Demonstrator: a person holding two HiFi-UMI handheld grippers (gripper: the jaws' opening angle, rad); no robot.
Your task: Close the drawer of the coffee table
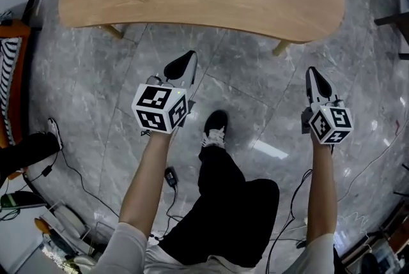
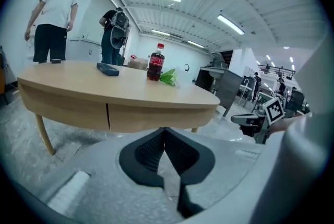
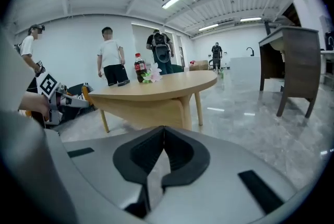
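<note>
The drawer belongs to the pale wooden, oval-topped coffee table (image 1: 192, 1), which stands ahead of the person. In the left gripper view its front apron (image 2: 68, 108) shows one thin vertical seam (image 2: 108, 116), with the panels on either side lying flush. Nothing juts from the near edge in the head view either. By that evidence the drawer looks pushed home, though which panel is its face cannot be told.

If it is not fully seated, the risk lies in the push. A shove against the apron could slide the table on its slim legs across the glossy grey marble floor (image 1: 255, 75). It could also rock the dark cola bottle with the red label (image 2: 155, 62) standing on the top beside some green leaves. Black cables (image 1: 77, 170) trail over the floor by the person's feet (an easy snag on a step forward). People are standing beyond the table's far side.

The left gripper (image 1: 190, 57) hovers over bare floor, well apart from the table, and its own view shows its jaws (image 2: 166, 133) pressed together with nothing between them. The right gripper (image 1: 311, 72) is likewise clear of the table, its jaws (image 3: 163, 133) closed on nothing and touching nothing.
</note>
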